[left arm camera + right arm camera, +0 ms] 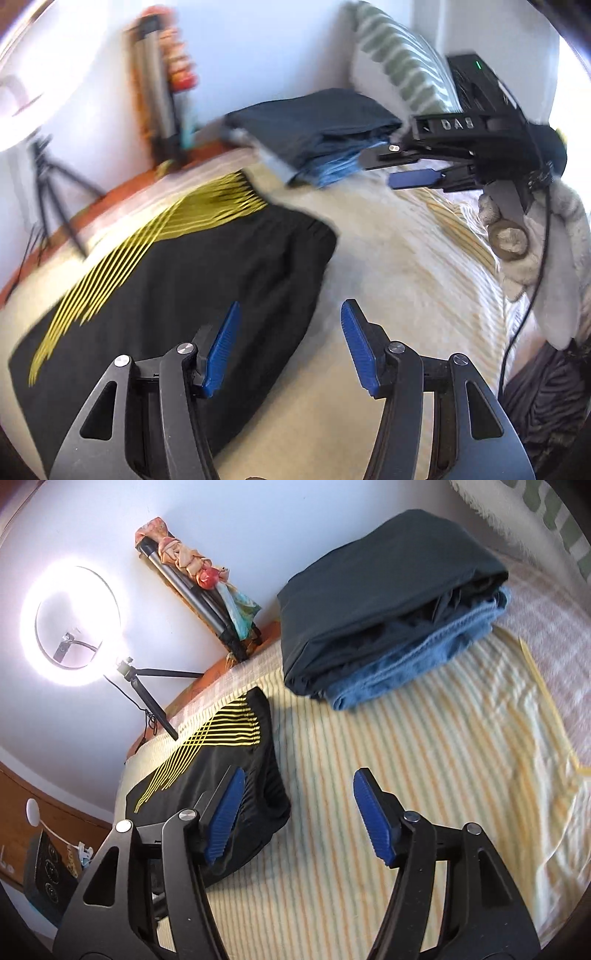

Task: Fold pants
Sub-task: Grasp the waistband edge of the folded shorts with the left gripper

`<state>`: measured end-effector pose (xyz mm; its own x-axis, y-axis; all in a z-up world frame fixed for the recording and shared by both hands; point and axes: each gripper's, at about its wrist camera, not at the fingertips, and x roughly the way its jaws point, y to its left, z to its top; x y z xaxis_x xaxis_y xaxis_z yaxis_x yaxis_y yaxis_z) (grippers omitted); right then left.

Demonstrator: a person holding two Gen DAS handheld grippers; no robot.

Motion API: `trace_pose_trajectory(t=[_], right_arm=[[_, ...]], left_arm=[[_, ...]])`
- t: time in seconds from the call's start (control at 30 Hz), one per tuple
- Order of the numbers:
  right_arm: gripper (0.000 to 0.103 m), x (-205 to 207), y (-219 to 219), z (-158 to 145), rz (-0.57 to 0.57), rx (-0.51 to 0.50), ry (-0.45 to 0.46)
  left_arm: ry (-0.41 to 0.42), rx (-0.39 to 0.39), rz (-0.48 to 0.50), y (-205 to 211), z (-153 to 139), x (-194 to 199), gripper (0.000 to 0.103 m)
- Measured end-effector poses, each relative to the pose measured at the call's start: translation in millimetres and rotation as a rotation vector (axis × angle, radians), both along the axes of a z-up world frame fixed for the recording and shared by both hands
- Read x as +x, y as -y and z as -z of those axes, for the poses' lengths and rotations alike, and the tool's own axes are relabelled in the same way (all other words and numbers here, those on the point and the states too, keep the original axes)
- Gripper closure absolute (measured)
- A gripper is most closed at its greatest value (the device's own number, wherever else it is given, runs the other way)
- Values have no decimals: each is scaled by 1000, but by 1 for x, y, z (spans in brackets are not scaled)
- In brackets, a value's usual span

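My left tongs stand apart with nothing between the blue pads, and my right tongs are apart and empty too. In the left view the right tongs appear at about 2 o'clock, above the bed.

The black pants with thin yellow lines lie on the striped bedspread, already folded into a compact packet, I judge. In the right view they lie at about 8 o'clock from the centre, partly behind my left pad. In the left view they fill the 8 to 9 o'clock side. A pile of folded clothes, dark on top and blue below, sits at 1 o'clock, apart from the pants.

The cloth looks thin, light and soft, maybe a little slippery, so it will sag and the layers can slide open. If I must lift it, I would pinch through all the layers at the folded edge, one tongs near each end, and keep it low.
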<state>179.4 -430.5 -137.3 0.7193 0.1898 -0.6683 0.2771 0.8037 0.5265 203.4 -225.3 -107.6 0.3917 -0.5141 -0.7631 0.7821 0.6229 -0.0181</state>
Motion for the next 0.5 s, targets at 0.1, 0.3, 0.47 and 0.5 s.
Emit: trace_pose_trajectory(t=[0.1,0.3,0.47,0.5], right_arm=[[38,6,9,-3,-20,16,-2],[38,24,14,-4,-78,41,-9],[38,37,24,5,-91,109,-21],[38,38,26,6,-93,115,-22]], left_arm=[[23,42,61,36,7,1,47],[14,118,109,80,32,9,47],[-44,134,68,87,56,29,47],[-57,122,57,85,59,32,47]])
